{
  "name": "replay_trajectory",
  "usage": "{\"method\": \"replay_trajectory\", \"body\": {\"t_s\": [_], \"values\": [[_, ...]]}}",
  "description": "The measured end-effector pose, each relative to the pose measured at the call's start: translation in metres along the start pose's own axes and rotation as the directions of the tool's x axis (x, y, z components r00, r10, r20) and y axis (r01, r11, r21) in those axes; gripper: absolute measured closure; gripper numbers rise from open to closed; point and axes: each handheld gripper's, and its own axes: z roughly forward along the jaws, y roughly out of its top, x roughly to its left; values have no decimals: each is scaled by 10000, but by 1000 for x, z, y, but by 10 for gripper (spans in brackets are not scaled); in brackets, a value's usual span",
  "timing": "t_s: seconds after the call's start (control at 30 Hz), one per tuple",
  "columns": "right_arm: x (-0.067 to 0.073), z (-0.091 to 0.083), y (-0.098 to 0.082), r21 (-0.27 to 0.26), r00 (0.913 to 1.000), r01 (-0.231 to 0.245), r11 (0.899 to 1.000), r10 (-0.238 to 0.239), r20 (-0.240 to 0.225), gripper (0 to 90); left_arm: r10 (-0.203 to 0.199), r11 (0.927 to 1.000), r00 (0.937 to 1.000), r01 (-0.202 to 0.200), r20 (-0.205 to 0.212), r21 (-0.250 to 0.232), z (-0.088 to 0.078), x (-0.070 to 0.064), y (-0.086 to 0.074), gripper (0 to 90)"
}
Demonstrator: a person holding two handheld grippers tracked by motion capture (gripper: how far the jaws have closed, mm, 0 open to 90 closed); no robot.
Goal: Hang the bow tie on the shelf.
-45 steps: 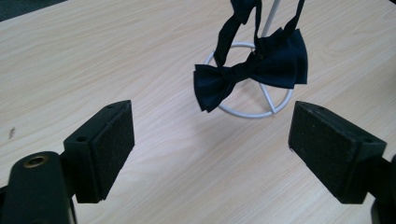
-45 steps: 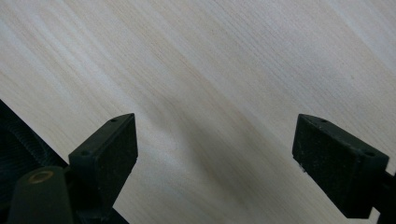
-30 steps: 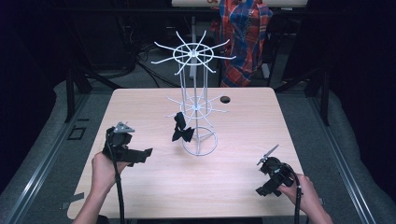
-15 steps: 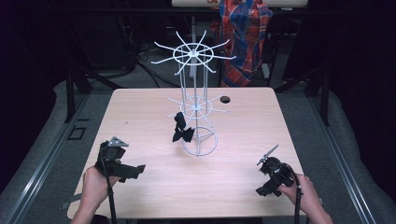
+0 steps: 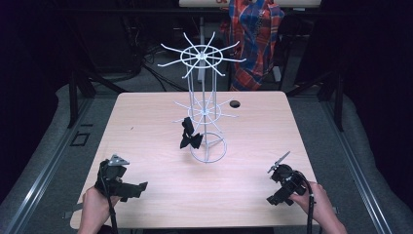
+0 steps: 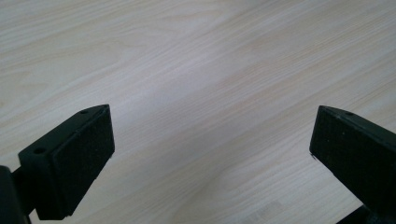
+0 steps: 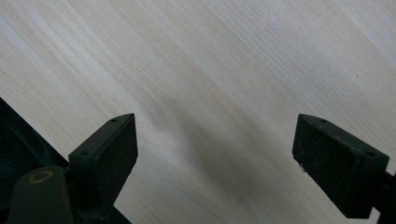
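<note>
A pale wooden table (image 5: 160, 122) with a light grain carries a tall white wire display stand (image 5: 202, 109), which rises from a round ring base a little right of the table's middle. The stand has a large wheel of spokes at its top and a smaller wheel of spokes partway down its post. A small black clip-like object (image 5: 189, 137) hangs from the left side of the lower spokes, just left of the ring base and above the tabletop. A small dark round hole (image 5: 235, 104) sits in the table at the far side, right of the stand.

The left gripper (image 5: 139, 187) is at the near left corner of the table, held in the person's left hand (image 5: 95, 207), well apart from the stand and the black object. Its jaws have just been opening and now stand released and wide apart; in the left gripper view nothing lies between the left gripper's (image 6: 212, 154) two black pads but bare wood.

The right gripper (image 5: 273, 199) is at the near right corner, held in the person's right hand (image 5: 316, 204), also well apart from the stand. In the right gripper view the right gripper's (image 7: 215, 154) jaws are spread wide and released, with bare tabletop between them and the table's dark edge at the lower left of that view.

Beyond the far edge of the table, a red and blue plaid cloth (image 5: 255, 39) hangs in the dim background.
</note>
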Motion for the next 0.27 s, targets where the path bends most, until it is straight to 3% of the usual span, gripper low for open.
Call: {"method": "replay_trajectory", "body": {"t_s": [0.07,0.17,0.27], "values": [[0,0,0,-19,10000,2,10000,-2,-17,139,21,9997,10000,-19,-72,227,2,0,-3,3],[0,0,1,90,10000,3,10000,-3,-17,139,105,9999,9999,-105,-95,14,1,0,-2,3],[1,1,1,68,10000,8,10000,-8,3,139,103,9999,9999,-104,8,119,4,-1,-2,3]]}}
